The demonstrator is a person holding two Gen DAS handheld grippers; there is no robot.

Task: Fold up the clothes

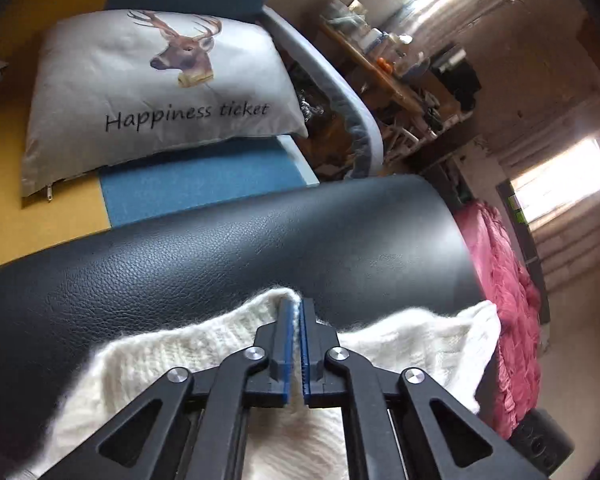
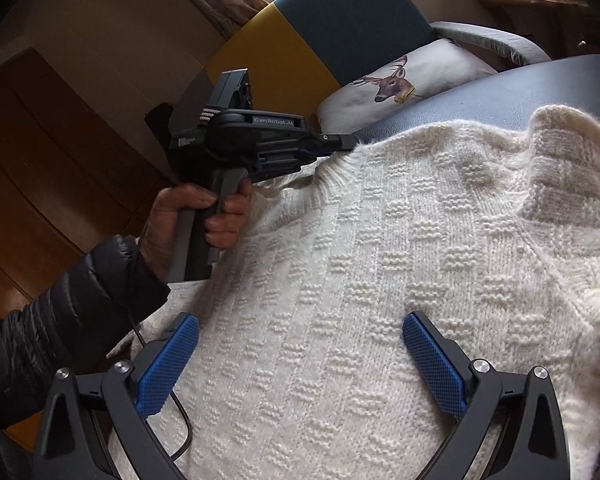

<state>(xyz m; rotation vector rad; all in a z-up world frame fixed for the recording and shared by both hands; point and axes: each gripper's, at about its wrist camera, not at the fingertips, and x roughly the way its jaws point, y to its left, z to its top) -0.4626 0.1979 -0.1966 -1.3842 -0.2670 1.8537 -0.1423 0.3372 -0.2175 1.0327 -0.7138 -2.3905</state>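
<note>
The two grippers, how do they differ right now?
The left gripper is shut on the edge of the white knitted sweater, while the right gripper is wide open and holds nothing. The left one pinches a fold against the dark leather surface; the right one hangs over the sweater's middle. Both have blue ribbed pads.

The left wrist view sits low and close, facing along its fingers over the black seat (image 1: 260,248) toward the deer pillow (image 1: 156,92) at 11 o'clock. The right wrist view looks down, close above the sweater (image 2: 380,260); the pillow (image 2: 412,76) appears at 1 o'clock.
</note>
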